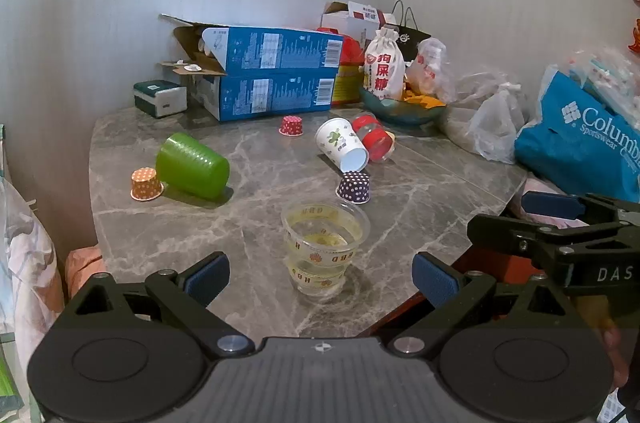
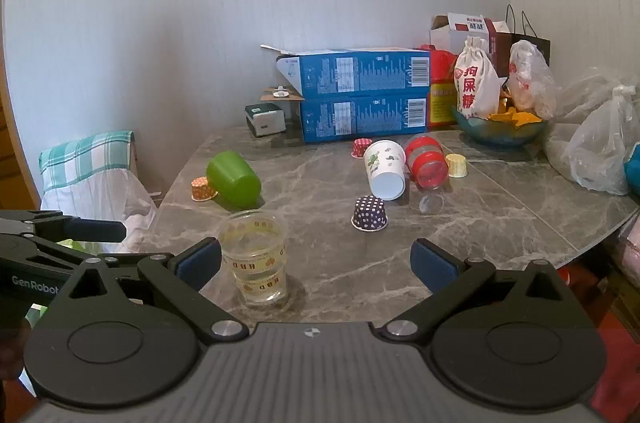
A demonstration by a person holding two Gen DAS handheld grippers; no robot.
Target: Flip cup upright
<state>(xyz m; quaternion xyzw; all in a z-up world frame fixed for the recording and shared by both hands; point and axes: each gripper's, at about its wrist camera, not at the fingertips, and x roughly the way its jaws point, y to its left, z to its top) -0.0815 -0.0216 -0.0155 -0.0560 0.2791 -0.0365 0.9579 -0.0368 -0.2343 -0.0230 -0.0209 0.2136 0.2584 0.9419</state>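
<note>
Clear cup [image 1: 325, 247]: stands upright, mouth up, low in the middle of the left wrist view, on the grey marble table [image 1: 248, 231]; printed bands ring its wall, and it may be two cups nested, though the clear plastic makes that hard to tell.
Same cup, right wrist view [image 2: 256, 257]: lower left of centre, just beside the left blue pad of the tongs there; contact cannot be judged.
Left tongs [image 1: 320, 277]: spread wide, the cup between the two blue pads with a gap on each side, holding nothing.
Right tongs [image 2: 316, 263]: also spread wide and holding nothing; in the left wrist view they come in from the right edge [image 1: 560, 219].
Purple dotted paper cup [image 1: 353, 187]: mouth down, just above the clear cup in the frame.
White printed paper cup [image 1: 341, 149]: on its side, centre of frame, open mouth facing the camera.
Red-banded clear cup [image 1: 373, 137]: on its side, against the white one's right.
Green plastic cup [image 1: 192, 165]: on its side, left of centre, touching an orange dotted paper cup [image 1: 146, 184] that sits mouth down.
Red dotted paper cup [image 1: 291, 125]: mouth down, near the blue cartons [image 1: 276, 75], which are stacked two high at the wall.
Teal bowl [image 1: 400, 109]: upper right of centre, with a white cloth pouch [image 1: 383, 69] in it.
</note>
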